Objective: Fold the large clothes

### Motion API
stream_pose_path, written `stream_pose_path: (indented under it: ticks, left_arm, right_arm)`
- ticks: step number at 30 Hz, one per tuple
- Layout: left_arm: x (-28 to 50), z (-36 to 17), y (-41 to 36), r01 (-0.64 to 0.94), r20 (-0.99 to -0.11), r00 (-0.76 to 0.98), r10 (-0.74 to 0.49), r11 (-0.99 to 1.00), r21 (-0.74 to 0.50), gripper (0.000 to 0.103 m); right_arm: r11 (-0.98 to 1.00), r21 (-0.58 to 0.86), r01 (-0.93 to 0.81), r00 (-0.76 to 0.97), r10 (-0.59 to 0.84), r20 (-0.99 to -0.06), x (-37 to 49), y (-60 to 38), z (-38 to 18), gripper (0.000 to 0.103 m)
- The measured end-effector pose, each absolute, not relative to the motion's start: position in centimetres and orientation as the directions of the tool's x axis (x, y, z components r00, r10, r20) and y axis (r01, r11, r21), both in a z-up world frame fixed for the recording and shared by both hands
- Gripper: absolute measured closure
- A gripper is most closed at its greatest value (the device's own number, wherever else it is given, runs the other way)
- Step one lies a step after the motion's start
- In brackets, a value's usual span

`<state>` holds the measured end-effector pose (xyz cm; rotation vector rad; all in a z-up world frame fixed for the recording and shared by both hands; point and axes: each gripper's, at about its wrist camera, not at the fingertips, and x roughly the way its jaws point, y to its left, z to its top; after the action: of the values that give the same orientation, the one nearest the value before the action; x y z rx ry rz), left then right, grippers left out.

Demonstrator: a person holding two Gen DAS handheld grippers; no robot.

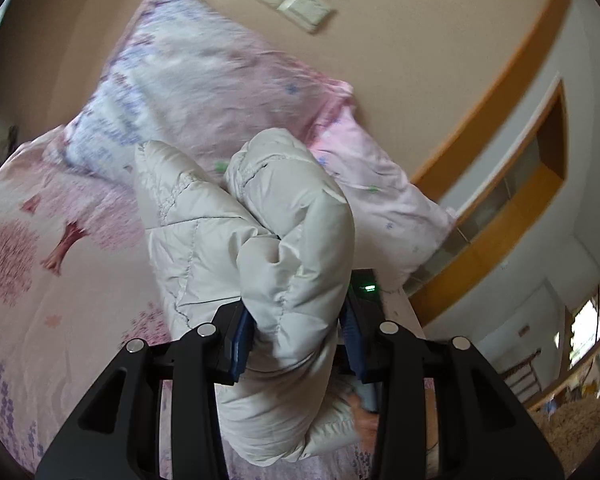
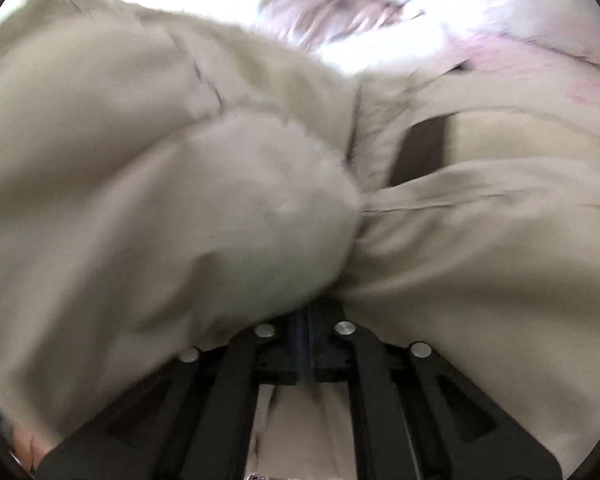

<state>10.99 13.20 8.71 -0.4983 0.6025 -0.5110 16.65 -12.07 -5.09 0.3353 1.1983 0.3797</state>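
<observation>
Left wrist view: the left gripper (image 1: 296,344) stands partly spread, its two blue pads (image 1: 242,344) pressing either side of a thick padded fold of the white puffer jacket (image 1: 260,236). The jacket rises from the claw above the pink tree-print bedsheet (image 1: 40,280), with a pillow (image 1: 188,92) behind it against the wall. Right wrist view: the right gripper (image 2: 305,340) has its jaws nearly pressed together, pinching bunched jacket cloth (image 2: 180,184) that fills the blurred frame.
</observation>
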Motion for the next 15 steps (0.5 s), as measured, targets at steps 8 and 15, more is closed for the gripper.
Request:
stream_pose_path:
  ticks: [8, 15]
  left_arm:
    - [10.6, 10.8, 5.7, 0.524, -0.376, 0.599, -0.707, 0.701, -0.483, 0.064]
    - [11.0, 10.1, 0.2, 0.627, -0.383, 0.469, -0.796, 0.606, -0.49, 0.064]
  right_arm:
    - [0.919, 0.387, 0.074, 0.587, 0.273, -0.762, 9.9, -26.0, 0.9, 0.064]
    - [0.885, 0.38, 0.27, 0.584, 0.163, -0.795, 5.4, -33.6, 0.0, 0.065]
